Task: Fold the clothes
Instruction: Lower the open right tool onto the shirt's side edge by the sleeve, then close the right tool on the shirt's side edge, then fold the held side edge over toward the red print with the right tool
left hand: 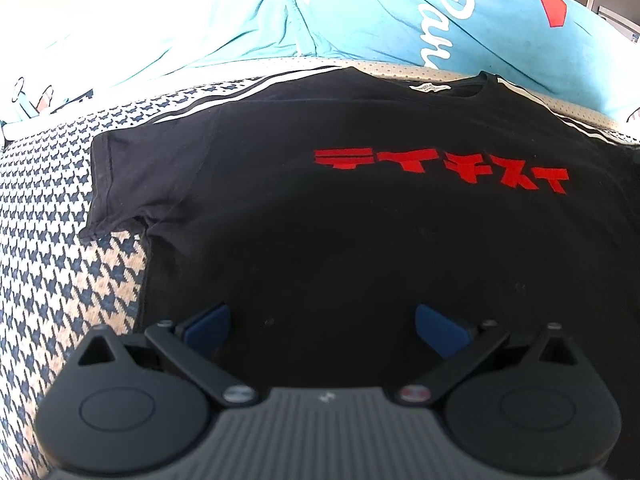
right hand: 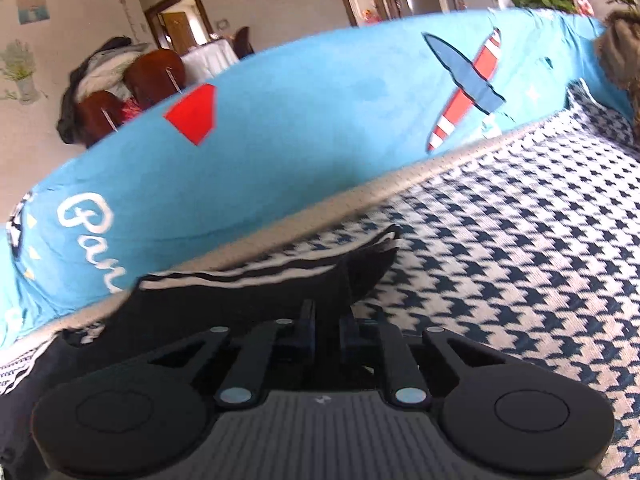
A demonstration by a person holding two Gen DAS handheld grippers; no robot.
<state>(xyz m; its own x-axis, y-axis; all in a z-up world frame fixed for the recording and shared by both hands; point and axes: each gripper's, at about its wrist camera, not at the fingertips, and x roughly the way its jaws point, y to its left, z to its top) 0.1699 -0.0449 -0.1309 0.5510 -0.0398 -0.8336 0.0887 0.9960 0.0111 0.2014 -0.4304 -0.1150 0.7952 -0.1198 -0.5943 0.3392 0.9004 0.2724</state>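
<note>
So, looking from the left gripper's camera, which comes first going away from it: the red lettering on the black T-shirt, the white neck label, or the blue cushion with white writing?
Going away from the left gripper, whose jaws stand open over the black T-shirt:
1. Red lettering, on the chest, slightly right.
2. White neck label, at the collar on the shirt's far edge.
3. Blue cushion, behind the shirt.
</note>
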